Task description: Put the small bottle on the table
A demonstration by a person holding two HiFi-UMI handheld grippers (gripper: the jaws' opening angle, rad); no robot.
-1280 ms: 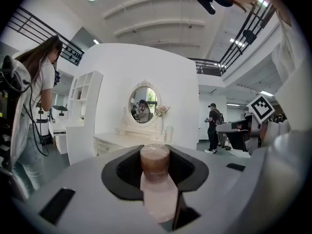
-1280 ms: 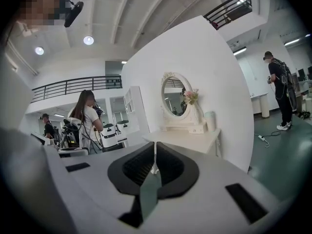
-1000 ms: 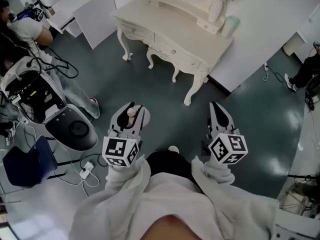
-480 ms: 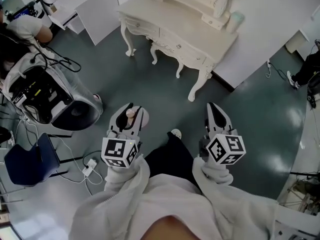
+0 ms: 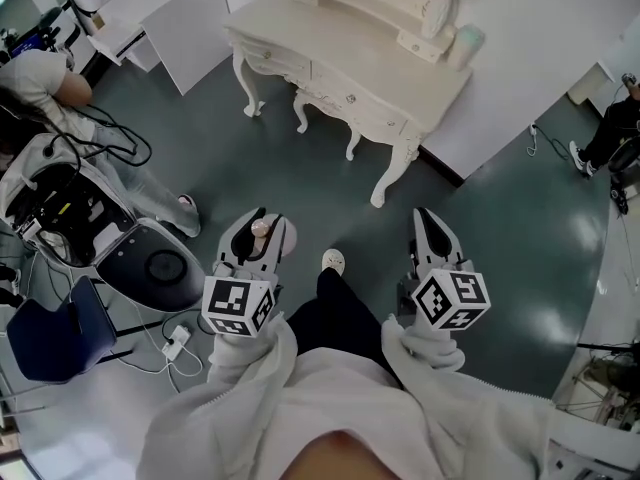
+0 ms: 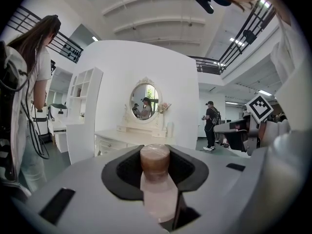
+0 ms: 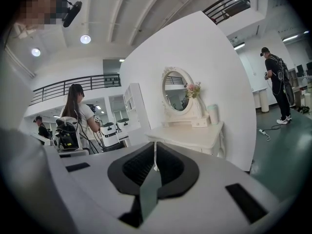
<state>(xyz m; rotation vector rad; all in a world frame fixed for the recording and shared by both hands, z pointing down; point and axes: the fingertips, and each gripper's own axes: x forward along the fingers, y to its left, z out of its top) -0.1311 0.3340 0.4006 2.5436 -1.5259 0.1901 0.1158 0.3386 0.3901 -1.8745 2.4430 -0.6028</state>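
My left gripper [image 5: 268, 220] is shut on a small pale pink bottle [image 5: 260, 229] with a brownish cap. In the left gripper view the bottle [image 6: 155, 182] stands upright between the dark pads, cap up. My right gripper [image 5: 428, 218] is held level beside it, jaws shut with nothing between them; the right gripper view shows its pads [image 7: 155, 165] pressed together. Both hang over the grey-green floor, well short of the white dressing table [image 5: 352, 60], which also shows ahead in the left gripper view [image 6: 122, 137] and in the right gripper view [image 7: 191, 136].
On the dressing table stand an oval mirror [image 7: 177, 90], a flower vase [image 5: 436, 8] and a pale green cup [image 5: 464, 46]. A person [image 5: 45, 73], a round-based machine [image 5: 150, 263], cables and a blue chair [image 5: 52, 330] fill the left. Another person stands at the right [image 7: 279, 84].
Both grippers keep their pose and the bottle stays gripped. The wearer's foot has stepped forward on the floor, and the scene has shifted slightly in the head view.
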